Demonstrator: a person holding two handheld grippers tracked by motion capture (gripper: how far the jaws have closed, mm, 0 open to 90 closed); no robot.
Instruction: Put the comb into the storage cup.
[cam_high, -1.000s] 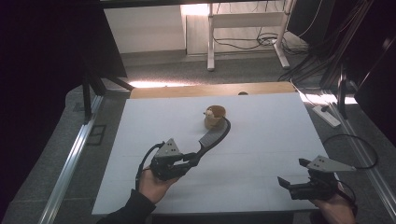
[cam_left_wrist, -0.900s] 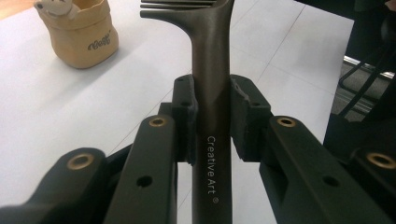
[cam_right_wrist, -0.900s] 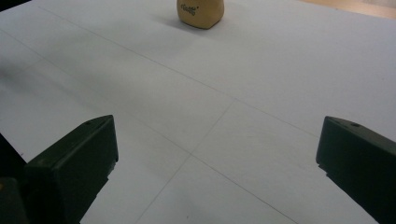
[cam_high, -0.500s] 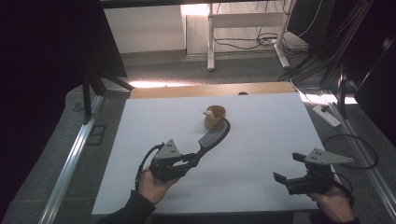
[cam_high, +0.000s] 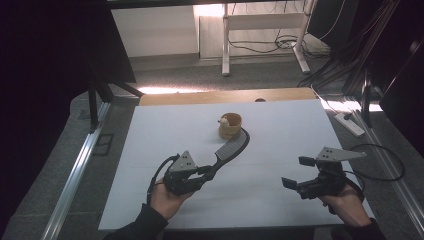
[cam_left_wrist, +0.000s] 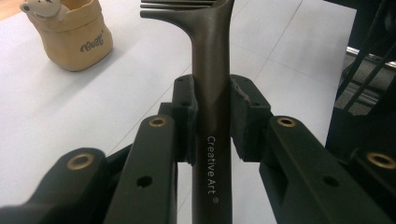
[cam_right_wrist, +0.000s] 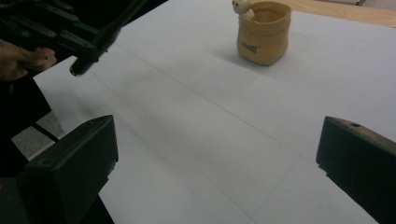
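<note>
The left claw (cam_high: 207, 172) is clamped on the handle of a dark slotted spatula (cam_high: 231, 149); in the left gripper view the two pads press on either side of the handle (cam_left_wrist: 212, 116), which runs straight out between them. The spatula's long axis runs from the left claw, near the tabletop's (cam_high: 165, 130) near edge and left of centre, diagonally away toward the far right, so that its slotted head ends just beside a small tan cup (cam_high: 230, 126) standing upright near the tabletop's centre. Whether the head touches the cup cannot be told from the high view. The cup thus lies directly along the spatula's line, beyond its tip, with a small pale figure (cam_right_wrist: 242, 8) perched on its rim. The right claw (cam_high: 298, 172) stands open and empty near the right near corner, its jaws wide apart with bare tabletop between them, pointing toward the cup (cam_right_wrist: 264, 31) yet well apart from it. The left hand, through the spatula, is judged much the nearer to the cup; any insertion turns on raising the head above the rim.
</note>
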